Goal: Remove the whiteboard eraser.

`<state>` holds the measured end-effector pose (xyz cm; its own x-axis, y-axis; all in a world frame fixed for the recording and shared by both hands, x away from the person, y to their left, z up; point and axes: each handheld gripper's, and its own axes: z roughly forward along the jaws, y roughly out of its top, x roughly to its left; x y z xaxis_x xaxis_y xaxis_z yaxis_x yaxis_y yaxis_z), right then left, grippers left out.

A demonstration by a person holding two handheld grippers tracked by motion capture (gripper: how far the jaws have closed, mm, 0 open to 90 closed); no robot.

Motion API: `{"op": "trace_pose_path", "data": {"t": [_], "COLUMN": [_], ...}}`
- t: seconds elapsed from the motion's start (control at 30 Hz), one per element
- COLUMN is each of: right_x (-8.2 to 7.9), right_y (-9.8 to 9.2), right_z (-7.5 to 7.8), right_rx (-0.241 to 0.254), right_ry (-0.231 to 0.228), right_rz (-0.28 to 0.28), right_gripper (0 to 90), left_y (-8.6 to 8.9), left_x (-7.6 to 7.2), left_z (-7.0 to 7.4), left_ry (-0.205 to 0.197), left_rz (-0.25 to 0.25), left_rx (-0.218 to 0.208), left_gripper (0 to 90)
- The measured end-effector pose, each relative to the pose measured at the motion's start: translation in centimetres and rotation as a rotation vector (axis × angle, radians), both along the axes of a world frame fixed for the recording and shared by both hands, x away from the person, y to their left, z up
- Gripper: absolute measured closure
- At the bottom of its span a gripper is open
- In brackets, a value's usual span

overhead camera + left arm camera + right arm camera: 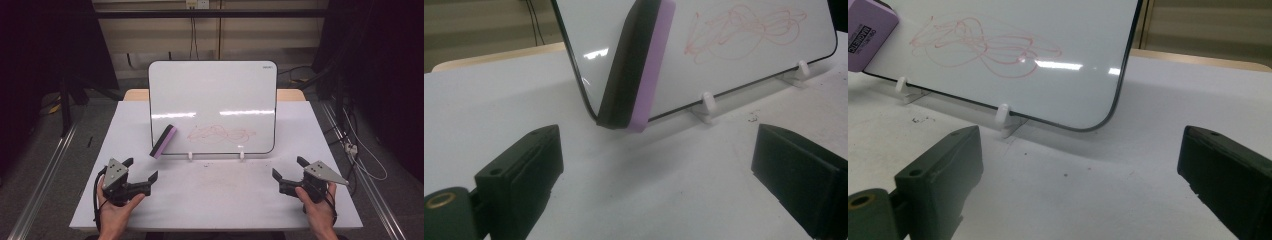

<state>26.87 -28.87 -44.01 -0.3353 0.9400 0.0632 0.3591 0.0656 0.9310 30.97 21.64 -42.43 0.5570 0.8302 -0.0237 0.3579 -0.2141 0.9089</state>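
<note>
**Both grippers wide open before the whiteboard**

Nearest the high camera, two hands come in from the bottom edge, each holding a gripper low over the white table (215,200). On the left, the left gripper (141,169) has its jaws spread wide with nothing between them; its own view shows bare tabletop in the gap. At the right side, the right gripper (287,167) stands just as wide and equally empty, its jaws angled toward the middle of the table.

Beyond them a whiteboard (215,90) stands propped on two small white clips (190,155), leaning back a little. Red scribble (220,133) loops across its lower half. A purple eraser (163,141) with a black backing clings tilted to the board's lower left corner, just left of the scribble. It sits well apart from both grippers, nearer the left one, whose jaws point toward it.
</note>
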Motion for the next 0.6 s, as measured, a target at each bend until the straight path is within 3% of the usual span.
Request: {"op": "trace_pose_path", "data": {"t": [0.37,0.43,0.6], "right_x": [0.1,0.1,0.2], "right_y": [-0.1,0.0,0.0], "right_z": [-0.1,-0.1,-0.2], "right_rx": [0.003,0.005,0.002], "right_ry": [0.010,0.016,0.021], "right_rz": [0.007,0.009,0.015], "right_gripper": [4.2,4.1,4.2], "left_y": [-0.6,-0.7,-1.0], "left_x": [0.2,0.3,0.6], "left_z": [0.1,0.2,0.6], "left_ry": [0.021,0.019,0.011], "left_rz": [-0.019,-0.020,-0.036], "left_rx": [0.037,0.060,0.068], "left_gripper": [4.0,4.0,4.6]}}
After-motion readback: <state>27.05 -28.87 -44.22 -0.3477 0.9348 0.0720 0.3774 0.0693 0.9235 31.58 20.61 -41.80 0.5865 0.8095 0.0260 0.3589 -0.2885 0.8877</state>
